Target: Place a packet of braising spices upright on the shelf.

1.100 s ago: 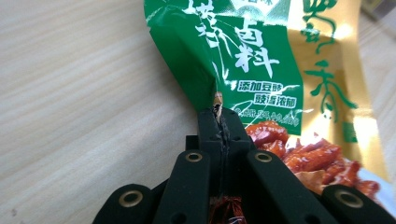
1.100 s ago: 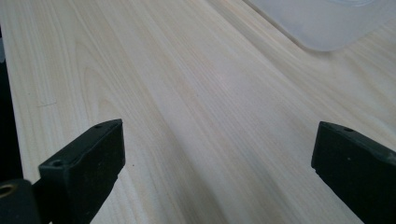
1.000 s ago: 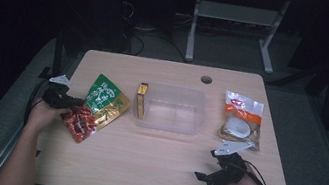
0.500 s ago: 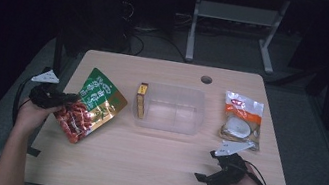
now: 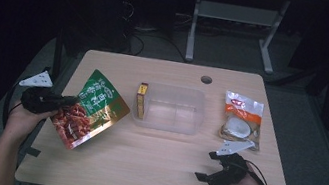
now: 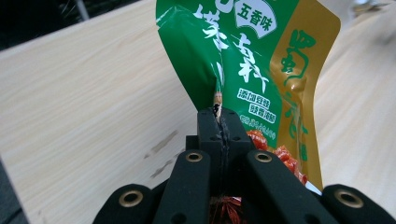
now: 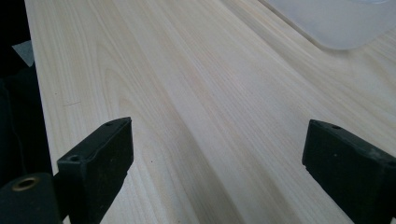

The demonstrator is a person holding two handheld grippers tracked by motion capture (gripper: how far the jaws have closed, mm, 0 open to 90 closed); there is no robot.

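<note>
Green and gold pouch (image 5: 92, 110): now lifted off the table (image 5: 149, 171) at the near left, tilted; half a second ago it lay lower, beside the clear tub (image 5: 172, 108).
Left gripper (image 5: 57, 101): jaws closed tight on the pouch's edge, as the left gripper view shows (image 6: 218, 105).
Meaning: the pick-up seems done; I judge the carry toward the tub comes next.
Right gripper (image 5: 207, 166): unchanged, resting at the near right, jaws wide apart, holding nothing.
Hard to see: the pouch's lower part is hidden behind the jaws in the left gripper view; the small yellow box (image 5: 141, 100) and the white-orange packet (image 5: 241, 120) are too small to read.
</note>
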